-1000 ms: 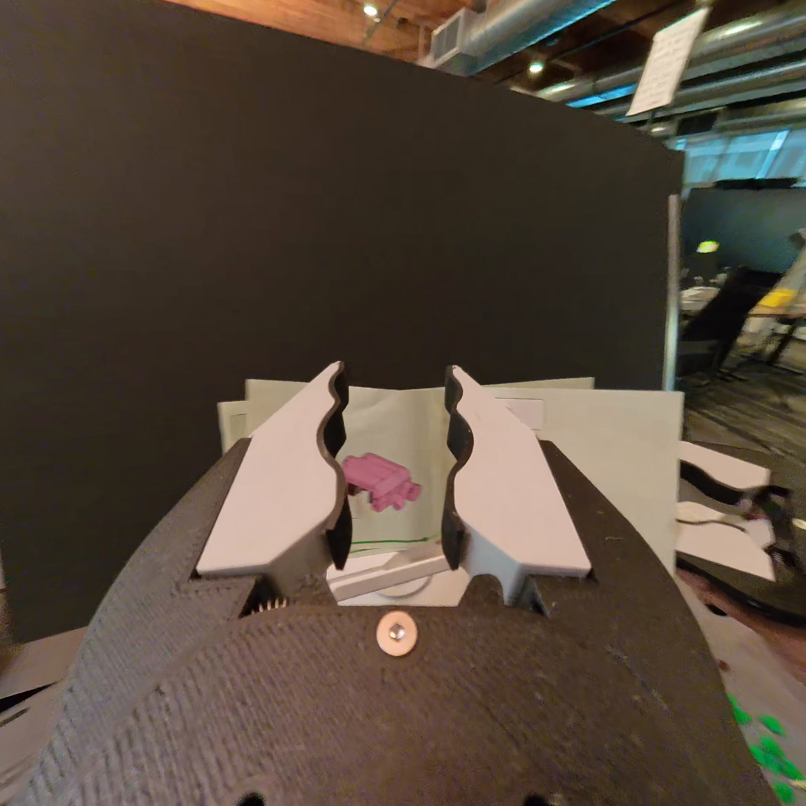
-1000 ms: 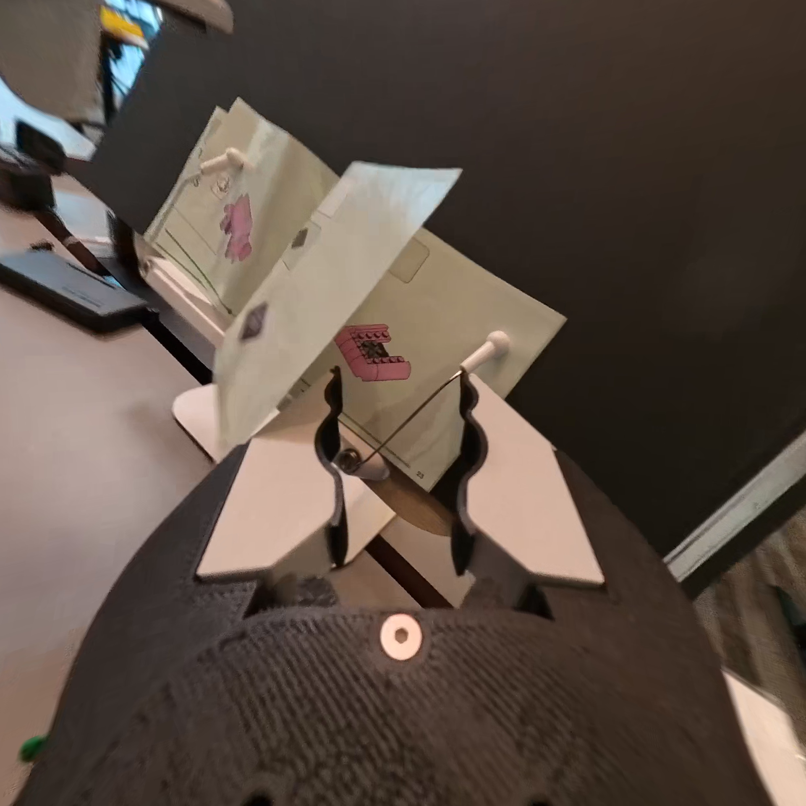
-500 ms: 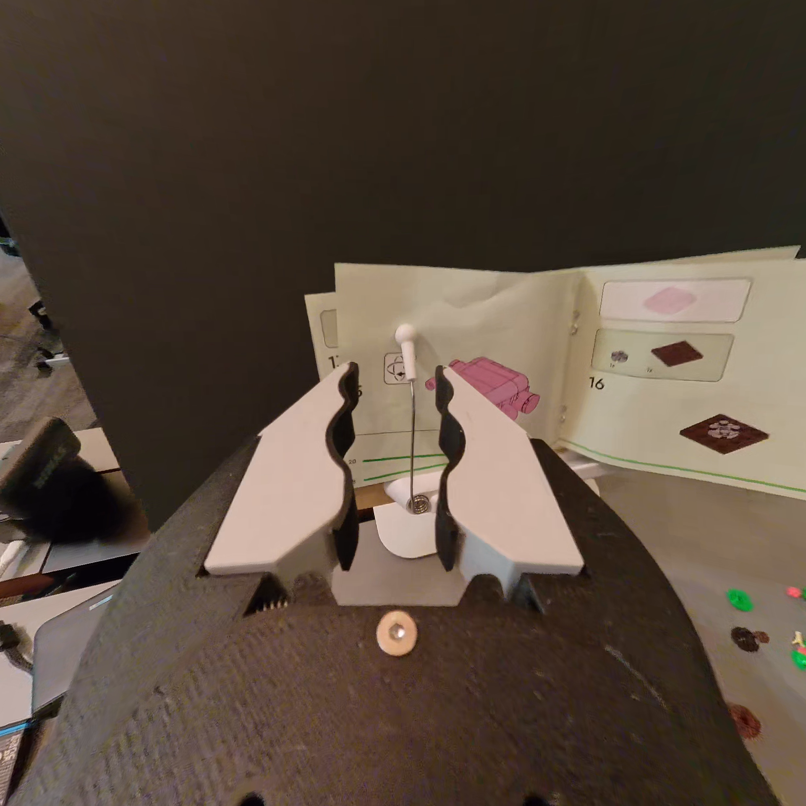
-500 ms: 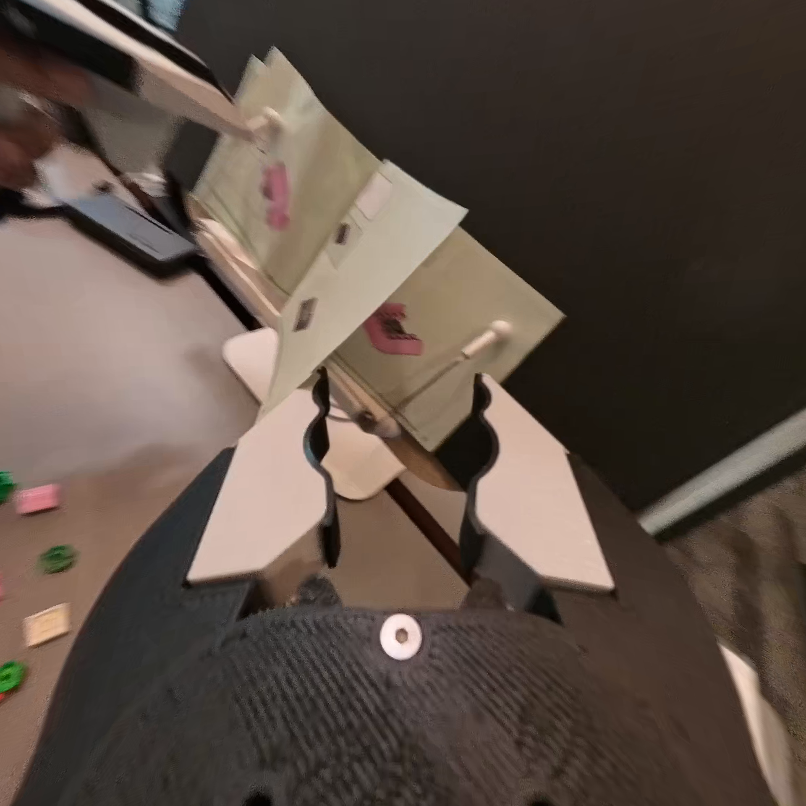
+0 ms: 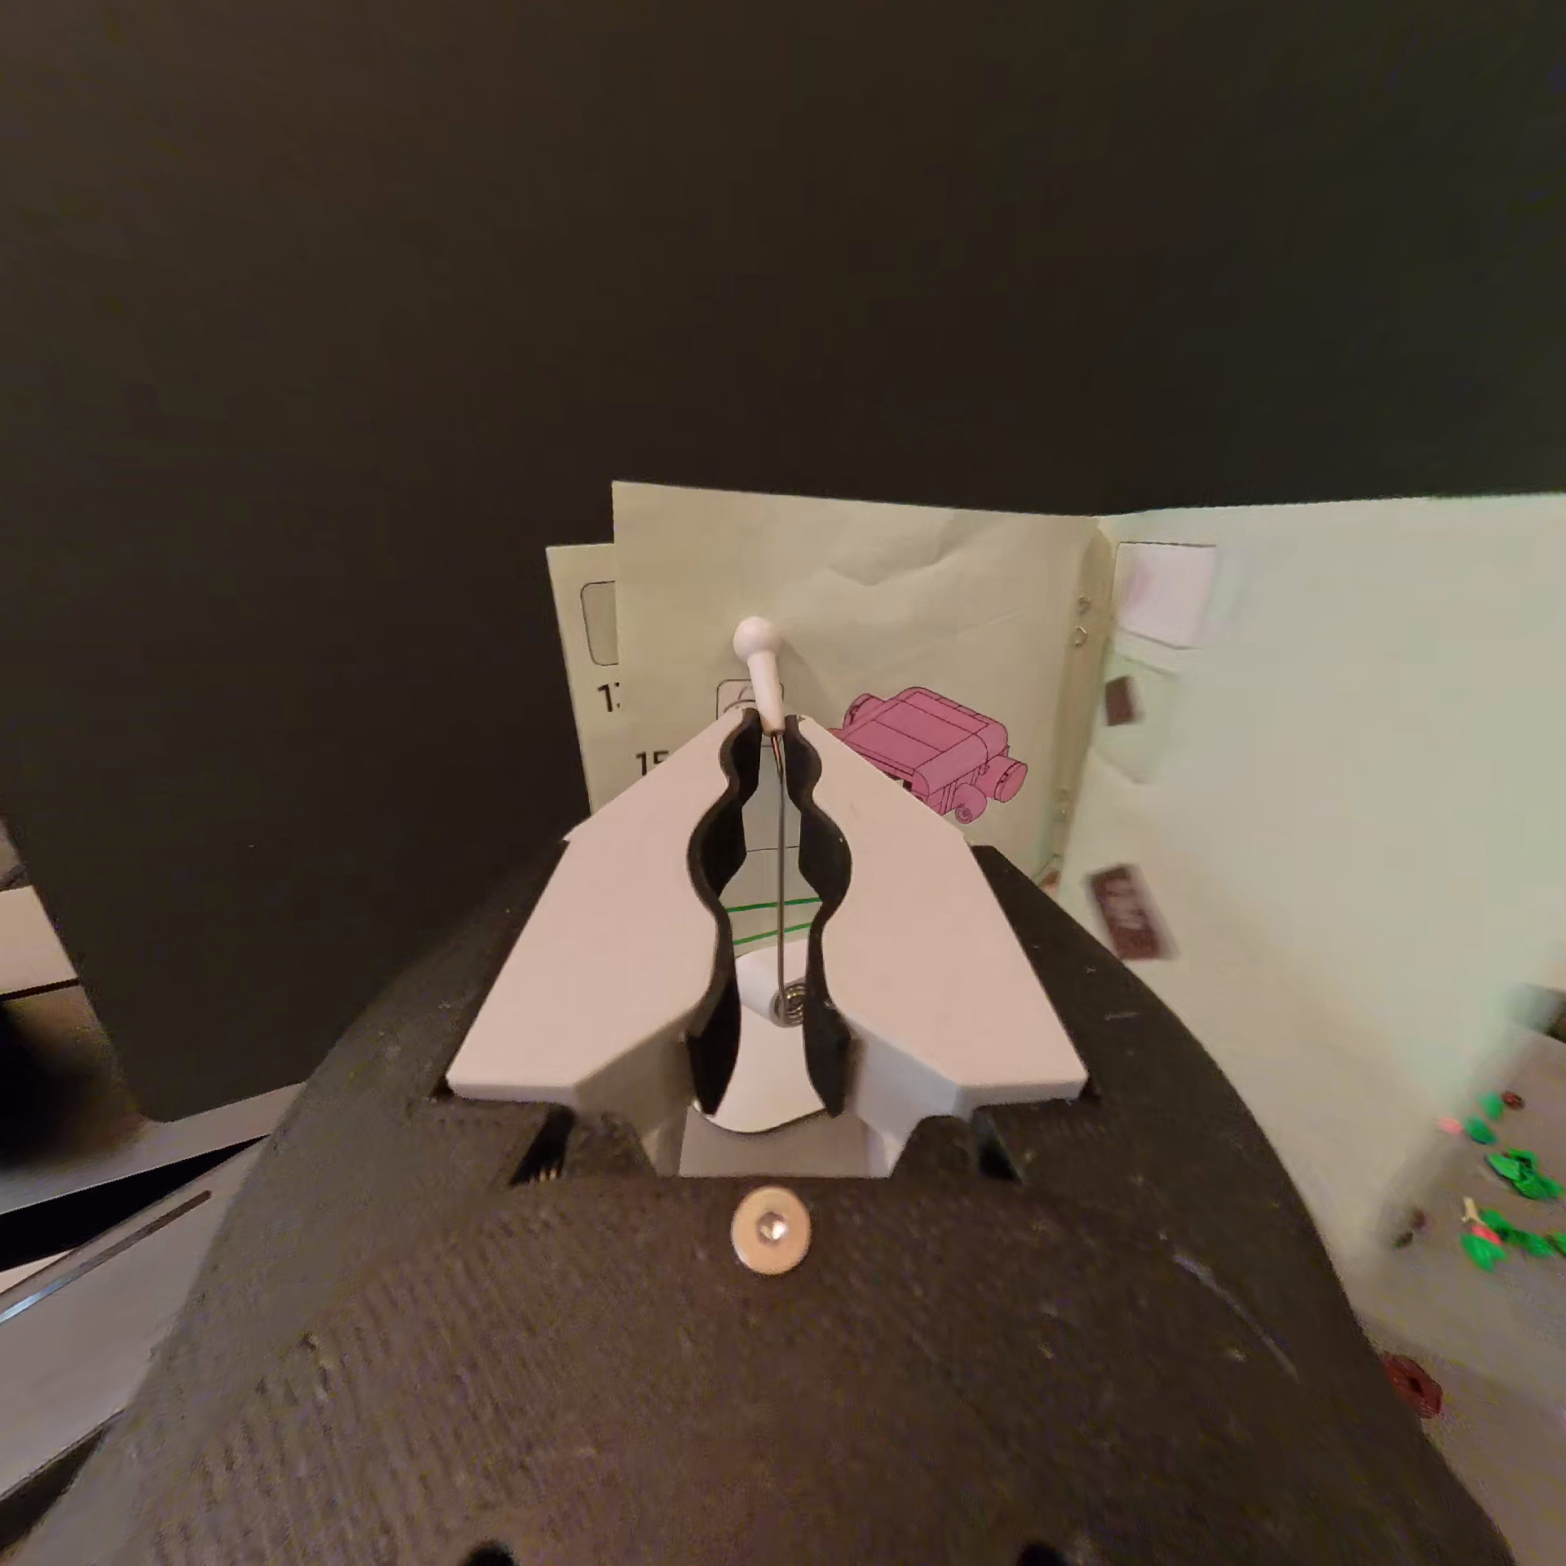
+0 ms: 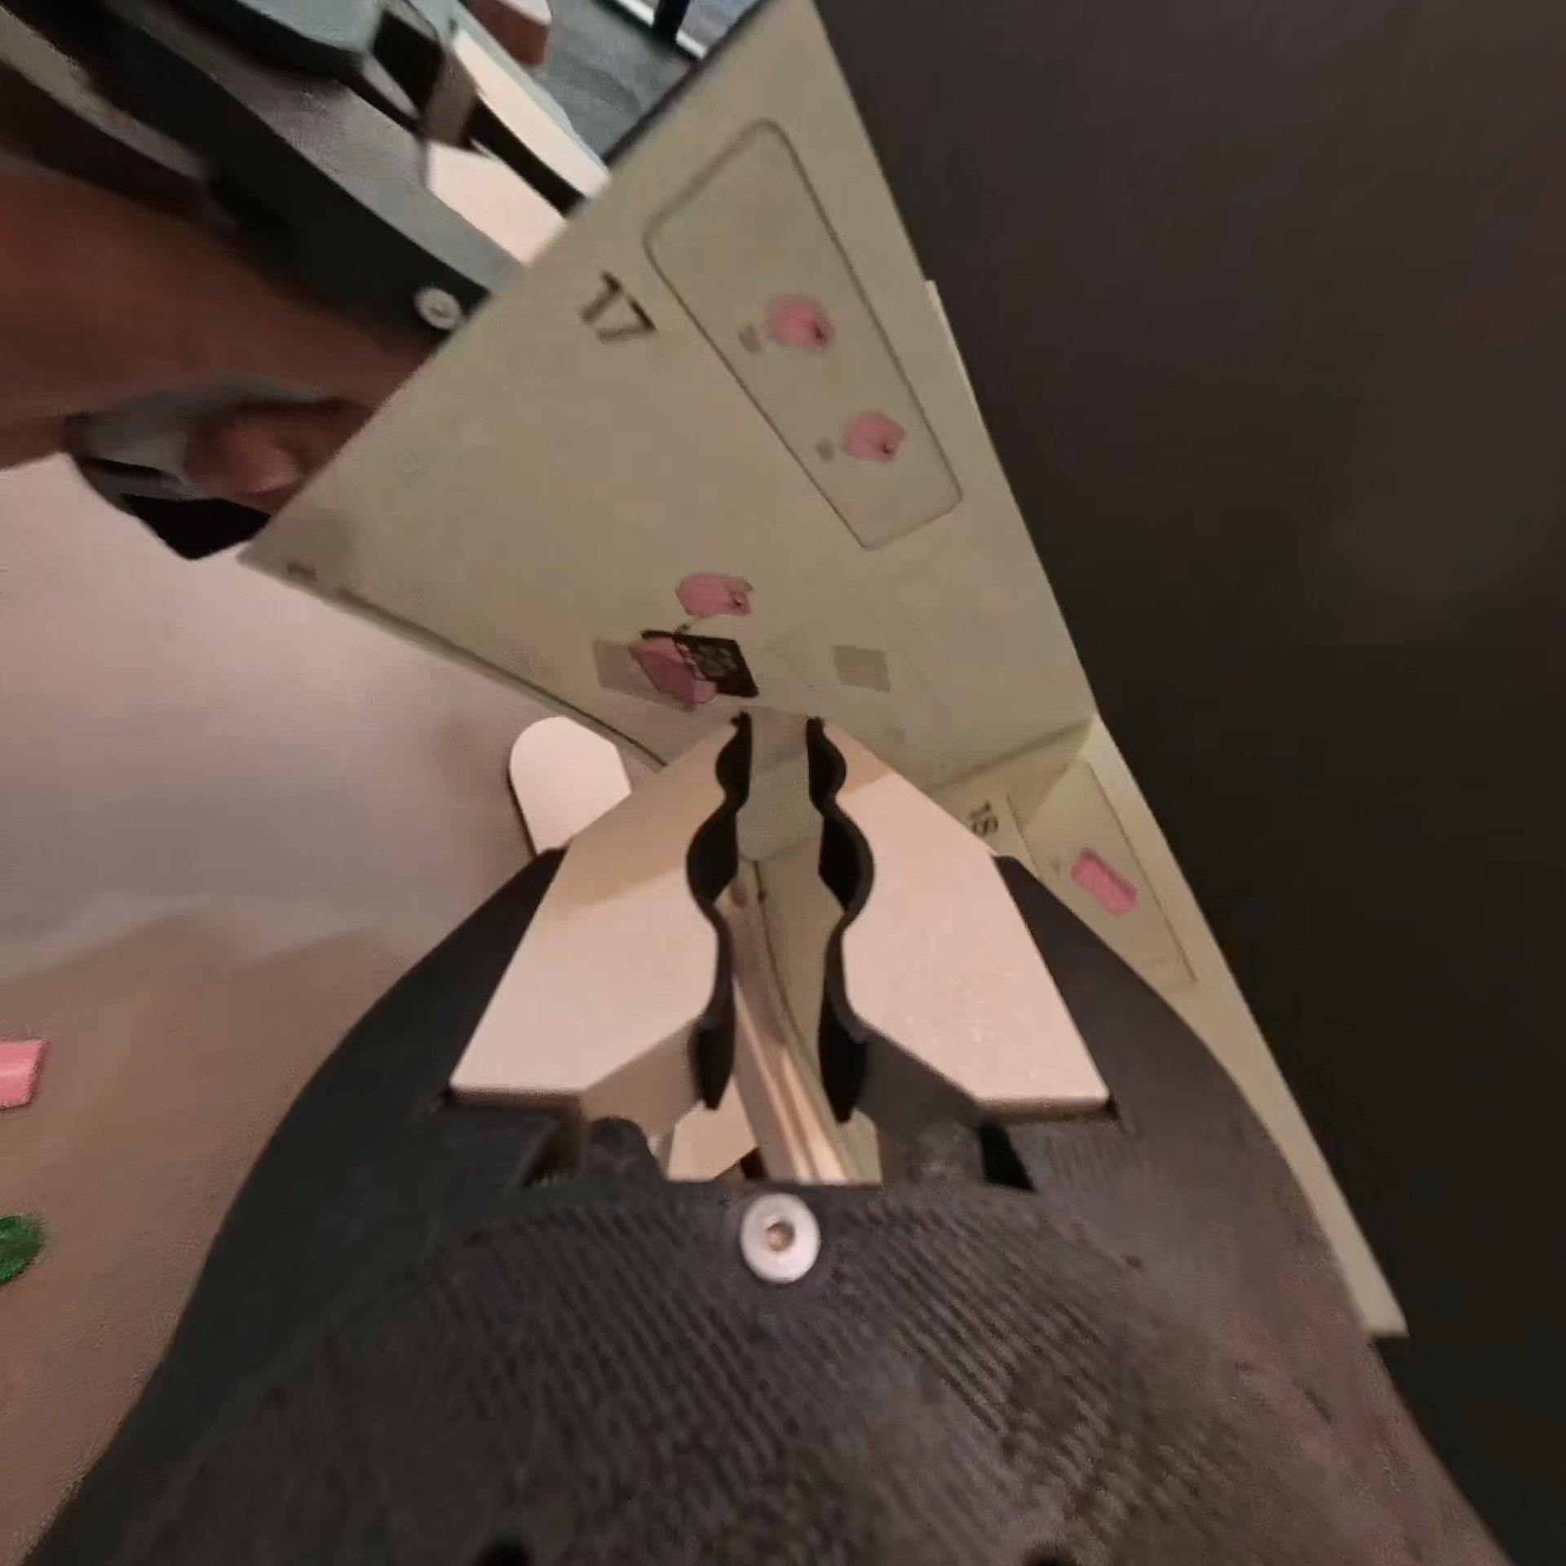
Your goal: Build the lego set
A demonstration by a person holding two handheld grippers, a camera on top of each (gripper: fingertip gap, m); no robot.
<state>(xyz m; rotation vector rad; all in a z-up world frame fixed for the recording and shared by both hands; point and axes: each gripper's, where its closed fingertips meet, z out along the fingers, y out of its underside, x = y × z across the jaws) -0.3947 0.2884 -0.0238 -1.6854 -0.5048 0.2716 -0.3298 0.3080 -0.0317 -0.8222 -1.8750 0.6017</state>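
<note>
Our left tongs [image 5: 773, 727] pinch the page clip [image 5: 760, 659]; right tongs [image 6: 778, 730] narrowly open, empty; bricks [image 5: 1517, 1174] on the desk [image 6: 169, 720] beside them lie unassembled.

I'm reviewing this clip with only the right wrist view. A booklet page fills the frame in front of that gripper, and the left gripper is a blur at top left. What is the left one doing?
Observer: The left gripper is shut on the stand's wire arm, just under its white ball tip.
Operator: Where does that wire lead?
Observer: Down between the fingers to a small coil spring at the stand's foot.
Operator: What is behind the wire?
Observer: The left-hand page of the booklet, which carries a pink model drawing beside the gripper's tips.
</note>
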